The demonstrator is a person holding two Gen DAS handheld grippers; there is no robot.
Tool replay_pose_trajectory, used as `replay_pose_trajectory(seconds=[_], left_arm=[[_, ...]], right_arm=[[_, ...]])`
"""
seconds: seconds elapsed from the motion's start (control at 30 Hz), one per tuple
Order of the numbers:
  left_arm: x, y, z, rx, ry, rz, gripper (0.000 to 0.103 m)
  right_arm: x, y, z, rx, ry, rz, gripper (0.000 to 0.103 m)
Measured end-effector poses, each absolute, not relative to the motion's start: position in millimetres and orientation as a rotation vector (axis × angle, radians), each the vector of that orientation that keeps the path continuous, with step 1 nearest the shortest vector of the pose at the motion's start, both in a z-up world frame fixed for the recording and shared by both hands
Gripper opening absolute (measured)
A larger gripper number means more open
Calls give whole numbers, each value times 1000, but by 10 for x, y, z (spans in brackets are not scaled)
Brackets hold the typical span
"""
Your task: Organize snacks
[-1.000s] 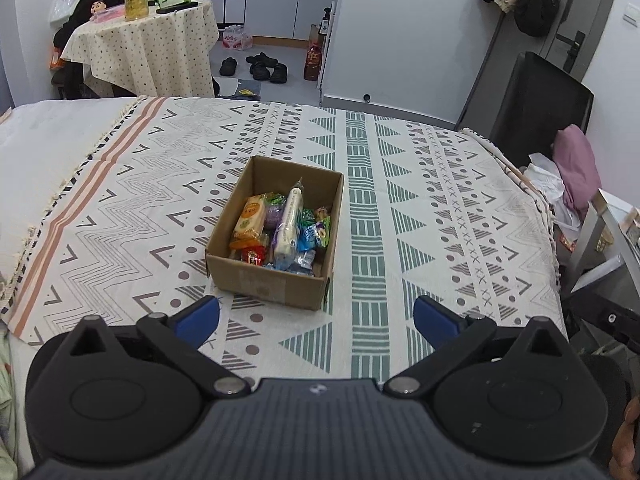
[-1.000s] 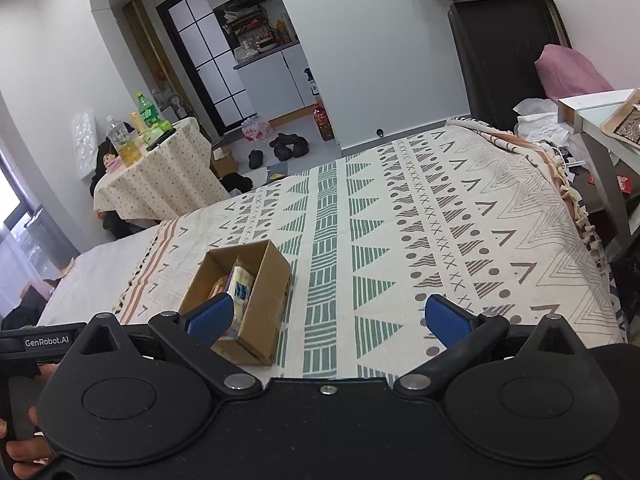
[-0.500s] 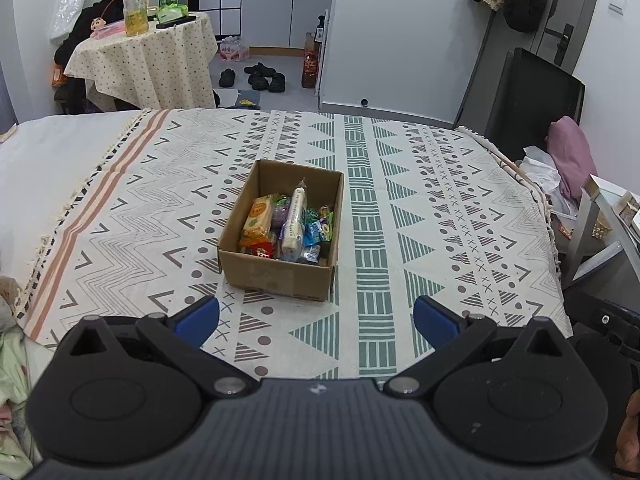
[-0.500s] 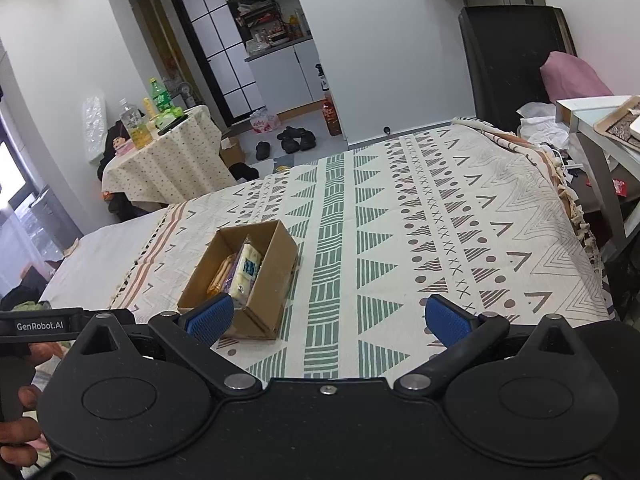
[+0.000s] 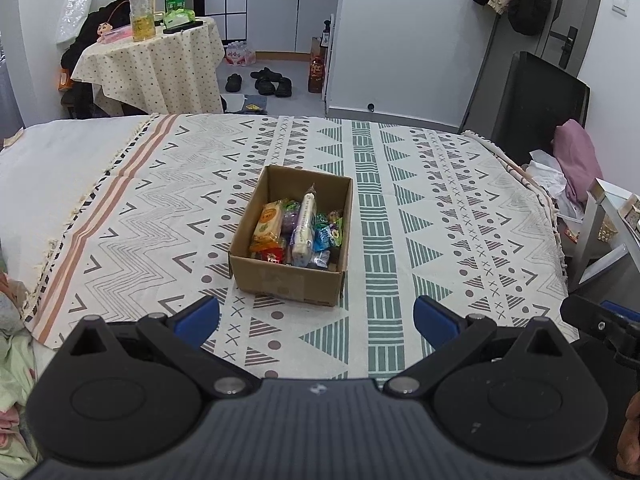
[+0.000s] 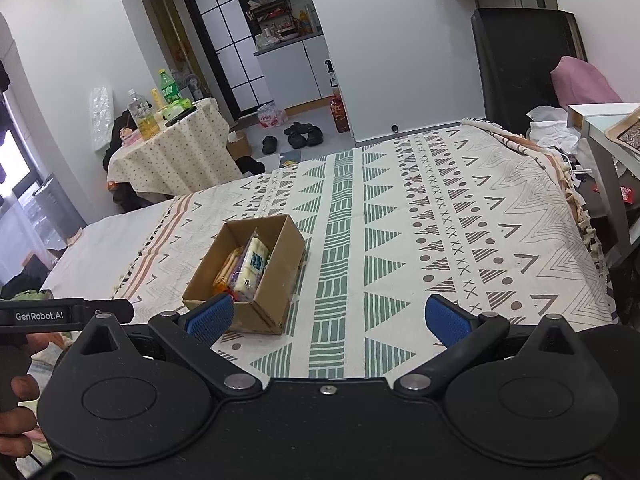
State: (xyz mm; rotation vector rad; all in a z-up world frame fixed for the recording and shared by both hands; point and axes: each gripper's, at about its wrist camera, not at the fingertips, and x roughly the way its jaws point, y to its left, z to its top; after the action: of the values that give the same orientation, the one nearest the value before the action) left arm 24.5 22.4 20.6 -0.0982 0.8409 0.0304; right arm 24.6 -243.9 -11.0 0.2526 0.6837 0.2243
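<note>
An open cardboard box (image 5: 280, 286) stands on the patterned bedspread (image 5: 460, 216). It holds several wrapped snacks, among them an orange pack (image 5: 267, 222) and a long white pack (image 5: 304, 222). The box also shows in the right wrist view (image 6: 276, 276), left of centre. My left gripper (image 5: 316, 320) is open and empty, held back from the box's near side. My right gripper (image 6: 328, 318) is open and empty, near the bed's front edge, with its left fingertip (image 6: 211, 317) in front of the box's near corner.
A small round table (image 5: 156, 60) with bottles stands beyond the bed at the far left. Shoes (image 5: 264, 80) lie on the floor behind. A black chair (image 5: 536, 104) and a pink cushion (image 5: 576, 160) are at the right, beside a white side table (image 6: 608, 128).
Both grippers have drawn back and risen away from the box, so it looks smaller and farther off. Both stay open and empty. The box has not moved.
</note>
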Motion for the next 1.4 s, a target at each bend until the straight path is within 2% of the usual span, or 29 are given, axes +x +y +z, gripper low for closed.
replay_pose_trajectory(seconds=[1.4], left_arm=[[183, 280, 208, -84, 850, 39, 103]], right_arm=[[243, -2327, -58, 205, 691, 249, 103]])
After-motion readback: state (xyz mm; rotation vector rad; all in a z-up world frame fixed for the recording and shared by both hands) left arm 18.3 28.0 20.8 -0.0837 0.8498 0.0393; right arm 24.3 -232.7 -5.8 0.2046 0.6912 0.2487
